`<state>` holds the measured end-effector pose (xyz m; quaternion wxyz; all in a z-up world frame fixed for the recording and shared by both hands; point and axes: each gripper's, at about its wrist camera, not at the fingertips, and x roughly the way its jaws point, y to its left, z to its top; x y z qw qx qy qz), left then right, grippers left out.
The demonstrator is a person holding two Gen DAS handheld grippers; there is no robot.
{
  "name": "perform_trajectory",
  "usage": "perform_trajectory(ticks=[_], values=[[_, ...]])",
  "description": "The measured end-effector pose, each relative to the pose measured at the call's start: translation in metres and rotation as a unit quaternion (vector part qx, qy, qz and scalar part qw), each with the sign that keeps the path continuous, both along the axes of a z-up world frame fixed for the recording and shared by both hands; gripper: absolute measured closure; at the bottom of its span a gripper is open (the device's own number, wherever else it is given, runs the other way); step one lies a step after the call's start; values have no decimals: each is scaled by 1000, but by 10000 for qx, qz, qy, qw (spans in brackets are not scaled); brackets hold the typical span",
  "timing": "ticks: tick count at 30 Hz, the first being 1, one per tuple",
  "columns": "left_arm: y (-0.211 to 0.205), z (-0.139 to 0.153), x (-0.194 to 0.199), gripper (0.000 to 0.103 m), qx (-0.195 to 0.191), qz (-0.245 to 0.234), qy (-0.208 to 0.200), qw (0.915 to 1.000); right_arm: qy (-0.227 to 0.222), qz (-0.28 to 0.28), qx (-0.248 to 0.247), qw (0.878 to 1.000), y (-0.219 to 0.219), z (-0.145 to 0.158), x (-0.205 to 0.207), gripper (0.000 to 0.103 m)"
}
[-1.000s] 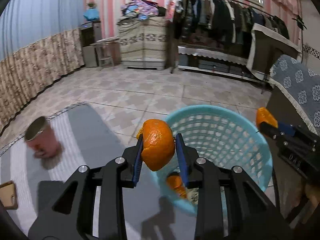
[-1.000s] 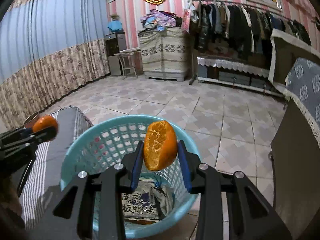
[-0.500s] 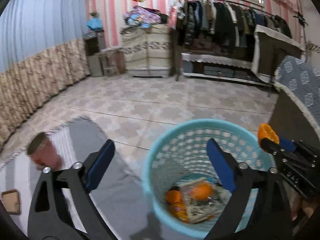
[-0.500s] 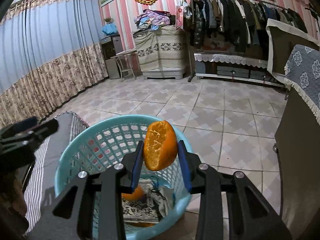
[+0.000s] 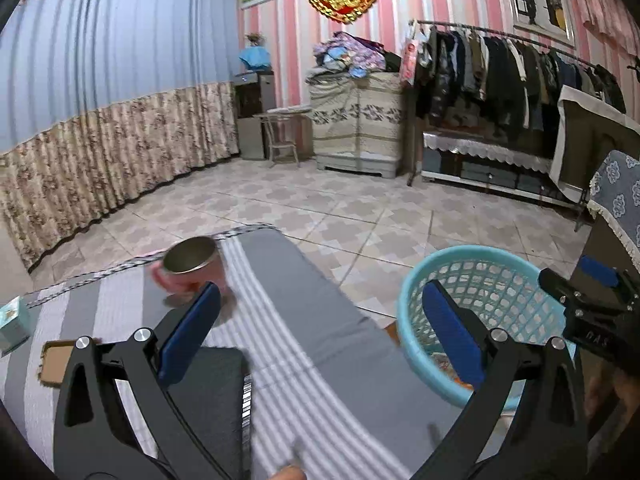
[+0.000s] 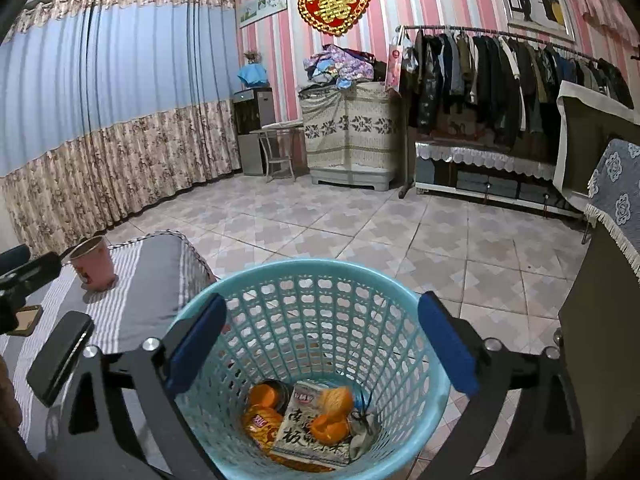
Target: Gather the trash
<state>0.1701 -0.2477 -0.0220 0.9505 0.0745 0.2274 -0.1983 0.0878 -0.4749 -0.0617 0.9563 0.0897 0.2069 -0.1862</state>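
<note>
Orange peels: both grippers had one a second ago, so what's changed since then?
Both were let go. The left gripper opened first, then swung left over the striped cloth toward the pink cup. The right gripper has just opened above the blue basket; the orange peels now lie inside among wrappers. Basket, cup and cloth stayed put.

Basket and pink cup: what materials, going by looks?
Basket: likely moulded plastic, smooth turquoise with a slight sheen; the walls are a regular lattice of holes under a thick rolled rim.
Cup: probably paper or thin plastic, matt pink with a print, dull lining inside; cannot tell which.
</note>
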Motion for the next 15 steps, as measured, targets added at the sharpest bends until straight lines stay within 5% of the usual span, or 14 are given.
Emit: perform_trajectory(ticks=[15], values=[[107, 3, -79, 5, -110, 495, -215, 9985, 152, 308, 164, 9993, 91, 20, -40, 4]])
